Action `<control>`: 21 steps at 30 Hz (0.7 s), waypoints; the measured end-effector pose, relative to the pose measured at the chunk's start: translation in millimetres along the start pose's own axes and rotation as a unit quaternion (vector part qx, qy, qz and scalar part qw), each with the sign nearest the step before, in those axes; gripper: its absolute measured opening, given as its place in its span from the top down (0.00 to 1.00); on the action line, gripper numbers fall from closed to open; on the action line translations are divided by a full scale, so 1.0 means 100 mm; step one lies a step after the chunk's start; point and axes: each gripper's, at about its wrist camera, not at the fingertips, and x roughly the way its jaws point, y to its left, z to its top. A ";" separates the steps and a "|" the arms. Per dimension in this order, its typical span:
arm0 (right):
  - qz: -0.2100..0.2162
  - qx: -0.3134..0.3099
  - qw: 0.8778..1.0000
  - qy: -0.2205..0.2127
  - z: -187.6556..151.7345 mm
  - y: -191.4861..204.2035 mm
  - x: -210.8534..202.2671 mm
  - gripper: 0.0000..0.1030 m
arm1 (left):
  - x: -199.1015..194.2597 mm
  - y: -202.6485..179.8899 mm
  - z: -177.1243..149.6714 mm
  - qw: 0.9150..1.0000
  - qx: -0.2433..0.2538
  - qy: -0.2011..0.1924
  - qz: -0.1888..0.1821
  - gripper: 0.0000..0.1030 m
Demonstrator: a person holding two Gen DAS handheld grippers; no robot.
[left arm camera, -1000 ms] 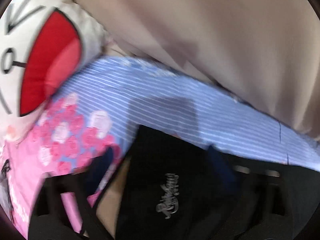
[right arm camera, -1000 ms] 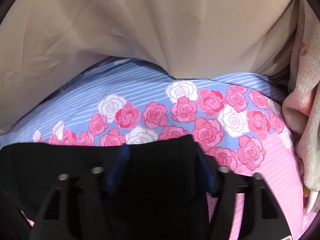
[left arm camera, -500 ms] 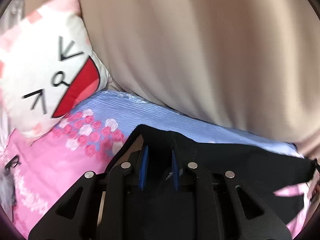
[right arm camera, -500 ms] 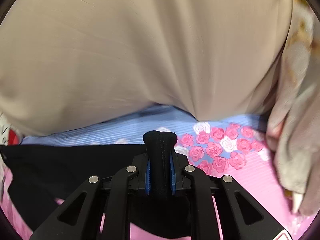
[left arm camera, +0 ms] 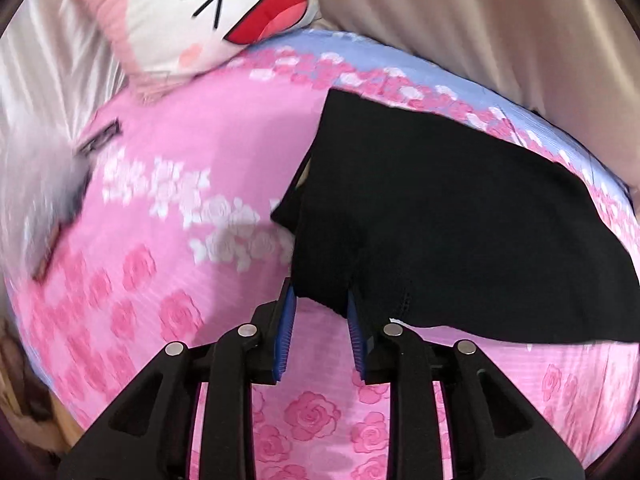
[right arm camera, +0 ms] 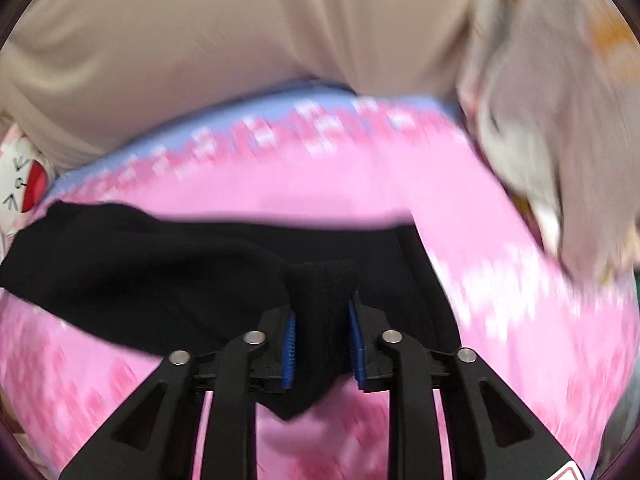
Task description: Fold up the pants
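The black pants (left arm camera: 440,208) lie spread over the pink rose-print bed sheet (left arm camera: 200,160), running off to the right in the left wrist view. My left gripper (left arm camera: 320,308) has a corner of the pants between its blue pads (left arm camera: 285,320). The cloth touches both tips while the jaws are opening. In the right wrist view the pants (right arm camera: 160,264) stretch away to the left. My right gripper (right arm camera: 322,320) pinches a thick bunched fold that fills the gap between its pads (right arm camera: 289,344), and its jaws are opening too.
A cartoon-face pillow (left arm camera: 208,12) lies at the far left of the bed. A beige curtain (right arm camera: 240,40) hangs behind the bed's blue striped edge. A pale blanket (right arm camera: 560,120) is heaped at the right. Blurred dark and grey objects (left arm camera: 60,200) lie at the left.
Both grippers have pulled back from the curtain across the bed, dragging the pants onto the pink part of the sheet. Both pairs of pads stand wider apart than half a second ago.
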 end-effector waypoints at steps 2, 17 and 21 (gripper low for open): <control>-0.001 0.011 1.000 -0.014 -0.11 -0.04 -0.22 0.58 | -0.19 0.02 0.07 1.000 -0.015 -0.026 0.010 0.73; 0.011 -0.052 0.998 0.037 0.06 0.25 -0.10 0.89 | -1.03 -1.32 0.11 0.987 0.069 -0.124 -0.075 0.21; -0.094 -0.172 0.976 -0.100 0.57 0.68 -0.67 0.89 | -0.81 -1.77 -0.04 0.987 0.104 -0.093 -0.084 0.21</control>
